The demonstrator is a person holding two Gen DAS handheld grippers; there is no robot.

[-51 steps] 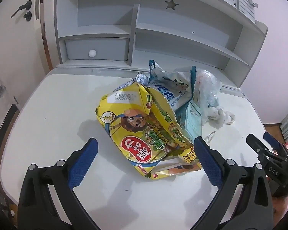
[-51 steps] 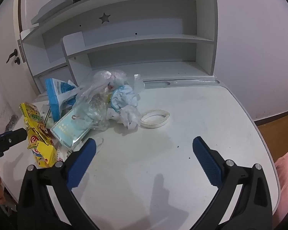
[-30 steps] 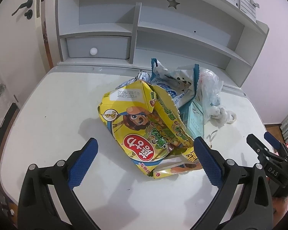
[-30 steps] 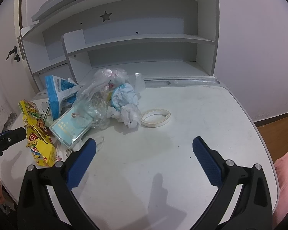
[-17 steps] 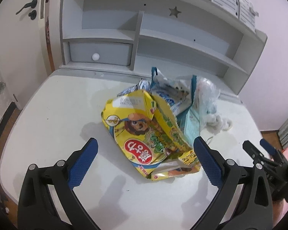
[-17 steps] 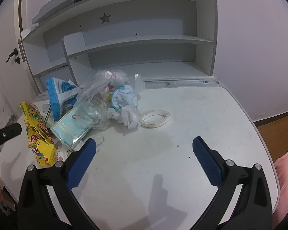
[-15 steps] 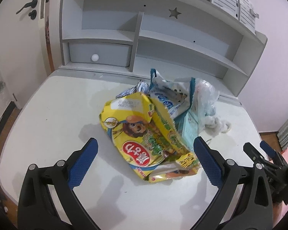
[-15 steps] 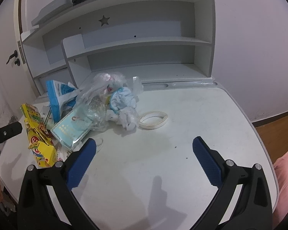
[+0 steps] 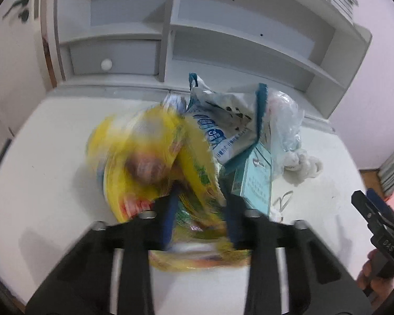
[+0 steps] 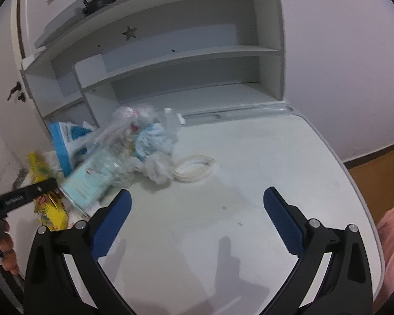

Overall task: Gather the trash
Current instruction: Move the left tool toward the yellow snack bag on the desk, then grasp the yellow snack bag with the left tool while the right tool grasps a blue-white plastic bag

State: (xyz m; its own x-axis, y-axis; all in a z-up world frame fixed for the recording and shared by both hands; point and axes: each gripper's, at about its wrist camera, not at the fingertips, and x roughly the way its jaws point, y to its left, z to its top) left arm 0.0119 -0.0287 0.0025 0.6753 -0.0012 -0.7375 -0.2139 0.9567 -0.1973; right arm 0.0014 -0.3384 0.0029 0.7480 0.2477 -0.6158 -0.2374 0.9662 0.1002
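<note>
Left claw (image 9: pixel 199 210) has just been closing, and its blue pads now pinch the near edge of the yellow snack bag (image 9: pixel 155 162); the bag is motion-blurred in the left wrist view, so the exact bite is hard to read, but foil sits between the pads. The bag lies at the near-left of the trash pile on the white table (image 9: pixel 52 157), touching the blue-and-white pouch (image 9: pixel 223 131) behind it. A pale teal card packet (image 9: pixel 257 181) leans just right of the bag, with a clear plastic bag (image 9: pixel 286 120) and crumpled white tissue (image 9: pixel 304 161) further right. Right claw (image 10: pixel 197 207) hangs wide with nothing between its pads, over bare table near the pile; from its view a flattened ring of white tape (image 10: pixel 194 168) lies just right of the tissue. Judgement: the step in hand is securing the snack bag for removal. To do it well, keep the pinch firm on a doubled fold of foil rather than a single slippery layer, and lift slowly and straight up so the bag peels off the pouch without dragging the card packet along. If the neighbours start to follow, the idle right claw could steady them. Crinkled foil may slip, so check the grip before carrying.
</note>
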